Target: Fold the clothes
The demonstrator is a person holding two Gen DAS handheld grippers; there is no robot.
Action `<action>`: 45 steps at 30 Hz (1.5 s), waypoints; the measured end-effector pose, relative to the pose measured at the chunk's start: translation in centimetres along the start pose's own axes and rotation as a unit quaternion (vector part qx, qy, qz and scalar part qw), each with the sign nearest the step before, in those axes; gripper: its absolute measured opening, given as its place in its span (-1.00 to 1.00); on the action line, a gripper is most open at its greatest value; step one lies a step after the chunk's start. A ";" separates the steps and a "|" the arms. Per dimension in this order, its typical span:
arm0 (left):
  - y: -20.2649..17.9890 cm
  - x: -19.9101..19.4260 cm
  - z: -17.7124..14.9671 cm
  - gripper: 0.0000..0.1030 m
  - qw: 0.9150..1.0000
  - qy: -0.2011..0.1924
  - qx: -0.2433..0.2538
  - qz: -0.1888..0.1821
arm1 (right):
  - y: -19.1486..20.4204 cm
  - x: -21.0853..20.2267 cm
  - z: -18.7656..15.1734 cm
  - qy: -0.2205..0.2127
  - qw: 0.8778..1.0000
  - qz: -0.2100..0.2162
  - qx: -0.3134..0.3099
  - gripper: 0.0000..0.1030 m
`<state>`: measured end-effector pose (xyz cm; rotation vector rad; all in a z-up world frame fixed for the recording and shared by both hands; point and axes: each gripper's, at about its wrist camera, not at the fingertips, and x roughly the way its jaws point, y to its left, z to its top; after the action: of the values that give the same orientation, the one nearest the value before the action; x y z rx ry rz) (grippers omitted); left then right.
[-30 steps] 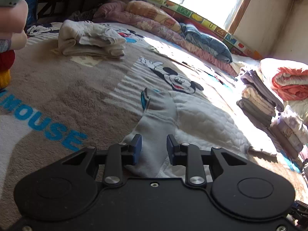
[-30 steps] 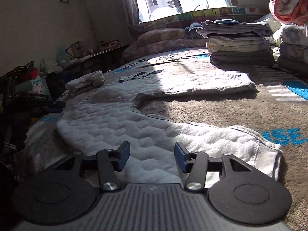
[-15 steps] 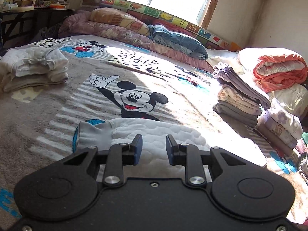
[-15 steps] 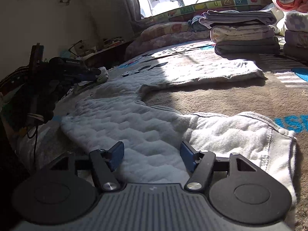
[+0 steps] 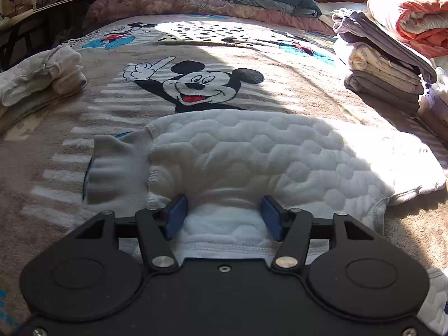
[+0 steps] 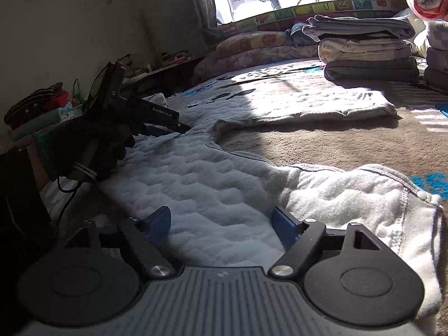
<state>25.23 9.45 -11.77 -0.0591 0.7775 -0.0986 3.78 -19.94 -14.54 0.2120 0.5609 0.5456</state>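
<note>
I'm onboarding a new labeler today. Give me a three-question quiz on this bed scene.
1. True or false: the left gripper is shut on the white quilted garment.
2. Which side of the left wrist view holds the tall folded stack: A left, B right?
3. Fill in: the right gripper is ____, its fingers either side of the garment.

Key: 1 false, the fingers stand apart around a raised fold; 2 B; 3 open.

I see a white garment [image 5: 252,151] quilted in a hexagon pattern, with a grey ribbed cuff [image 5: 117,168], on a tan blanket [image 5: 84,84] printed with a black, white and red cartoon mouse [image 5: 198,84]. My grippers' pads [image 5: 175,217] are blue.
</note>
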 end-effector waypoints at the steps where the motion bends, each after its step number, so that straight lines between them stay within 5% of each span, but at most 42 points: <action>1: 0.2 -0.8 0.2 0.10 1.000 -0.020 -0.009 -0.002 | 0.1 -0.1 0.0 -0.001 1.000 -0.002 0.000 0.53; 4: 2.2 -3.4 0.4 0.10 0.994 -0.090 -0.059 0.016 | 0.3 -0.4 0.0 -0.004 1.000 -0.008 0.000 0.52; 6: 4.7 -4.6 0.7 0.09 0.987 -0.108 -0.112 0.039 | 0.4 -0.6 -0.1 -0.006 1.000 -0.013 0.000 0.50; 10: 9.1 -6.6 1.2 -0.04 0.969 -0.135 -0.205 0.019 | 0.7 -1.1 -0.2 -0.010 1.000 -0.021 0.000 0.50; 14: 7.3 -5.3 2.9 -0.33 0.981 -0.119 -0.151 -0.024 | 1.0 -0.8 -0.4 -0.007 1.000 -0.028 -0.010 0.51; 18: 5.9 -1.1 3.7 -0.33 0.984 -0.065 -0.143 -0.089 | 1.0 -0.7 -0.6 -0.008 0.999 -0.029 -0.016 0.52; 20: 5.8 2.6 3.5 -0.27 0.986 -0.003 -0.147 -0.077 | 1.0 -0.6 -0.7 -0.008 0.999 -0.029 -0.021 0.54; 23: 6.4 3.9 3.8 -0.21 0.982 0.008 -0.169 -0.088 | 1.3 -0.4 -1.0 -0.007 0.999 -0.028 -0.036 0.60; 26: 9.9 2.8 4.2 0.03 0.941 -0.012 -0.289 -0.175 | 1.4 -0.1 -1.0 -0.006 0.999 -0.025 -0.043 0.70; 29: 12.4 4.1 3.1 0.11 0.912 0.005 -0.357 -0.200 | 1.7 0.3 -1.1 -0.004 0.998 -0.023 -0.055 0.81; 32: 14.4 4.3 2.0 -0.07 0.876 -0.007 -0.418 -0.239 | 1.6 0.3 -1.1 -0.004 0.998 -0.020 -0.058 0.82; 33: 14.8 3.5 2.1 0.18 0.865 -0.021 -0.432 -0.253 | 1.6 0.3 -1.1 -0.004 0.998 -0.019 -0.057 0.82; 36: 15.7 1.2 2.1 0.33 0.859 -0.067 -0.437 -0.257 | 1.7 0.2 -1.1 -0.004 0.998 -0.020 -0.055 0.82; 38: 16.4 1.9 1.1 0.41 0.853 -0.048 -0.459 -0.242 | 1.7 0.2 -1.0 -0.004 0.998 -0.020 -0.056 0.81; 41: 17.0 1.9 -0.2 -0.01 0.854 -0.046 -0.470 -0.220 | 1.8 -0.2 -0.9 -0.008 0.998 -0.025 -0.056 0.75; 43: 17.2 -0.3 -0.7 0.35 0.847 -0.076 -0.472 -0.233 | 2.2 -0.6 -0.7 -0.010 0.997 -0.033 -0.065 0.68; 45: 17.4 -2.6 -1.2 0.39 0.839 -0.105 -0.474 -0.246 | 2.6 -1.2 -0.7 -0.016 0.996 -0.040 -0.082 0.65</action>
<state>23.66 27.00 -12.39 -1.2079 0.5101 -0.1833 1.43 -18.39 -13.67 0.0432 0.4885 0.5065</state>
